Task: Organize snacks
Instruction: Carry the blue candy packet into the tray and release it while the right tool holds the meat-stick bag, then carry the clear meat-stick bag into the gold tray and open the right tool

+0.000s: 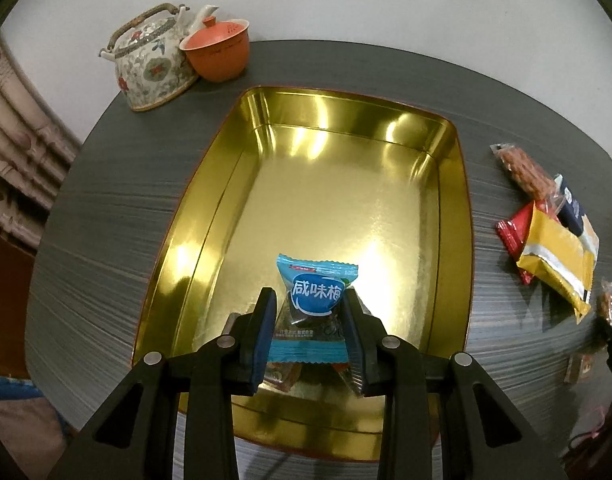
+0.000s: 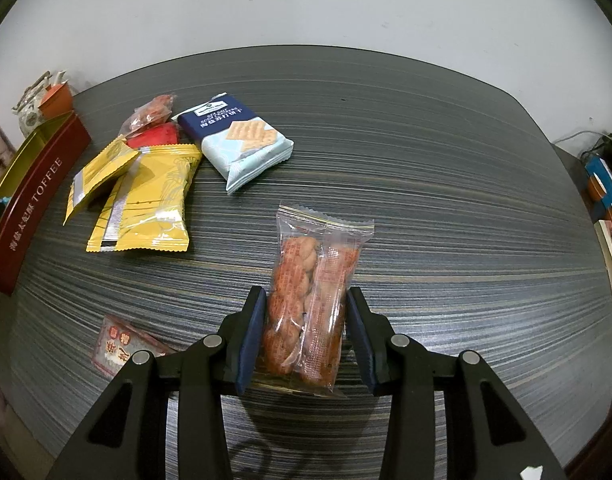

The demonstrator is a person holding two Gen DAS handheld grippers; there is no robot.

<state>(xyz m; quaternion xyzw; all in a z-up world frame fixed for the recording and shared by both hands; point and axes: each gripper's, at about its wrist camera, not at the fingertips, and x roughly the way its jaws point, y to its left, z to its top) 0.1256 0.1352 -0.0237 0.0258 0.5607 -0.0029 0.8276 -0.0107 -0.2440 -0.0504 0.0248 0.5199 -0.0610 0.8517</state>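
Note:
My left gripper [image 1: 309, 300] is shut on a small blue plum packet [image 1: 317, 298], held low over the near end of the gold-lined tin [image 1: 209, 200]. Under it, other small wrappers [image 1: 283, 376] lie on the tin floor. In the right wrist view, my right gripper [image 2: 306, 300] is shut on a clear packet of fried dough twists [image 2: 306, 276], its pads pressing both long sides just above the striped table [image 2: 446, 200]. The tin [image 2: 33, 200] shows its red outside, marked TOFFEE, at the far left.
Loose snacks lie between tin and right gripper: two yellow packets [image 2: 153, 200], a blue cracker pack [image 2: 233, 136], a red packet [image 2: 153, 136], a clear orange one [image 2: 151, 114] and a small wrapper [image 2: 117, 346]. A floral teapot [image 1: 153, 68] and orange lidded cup [image 1: 217, 52] stand behind the tin.

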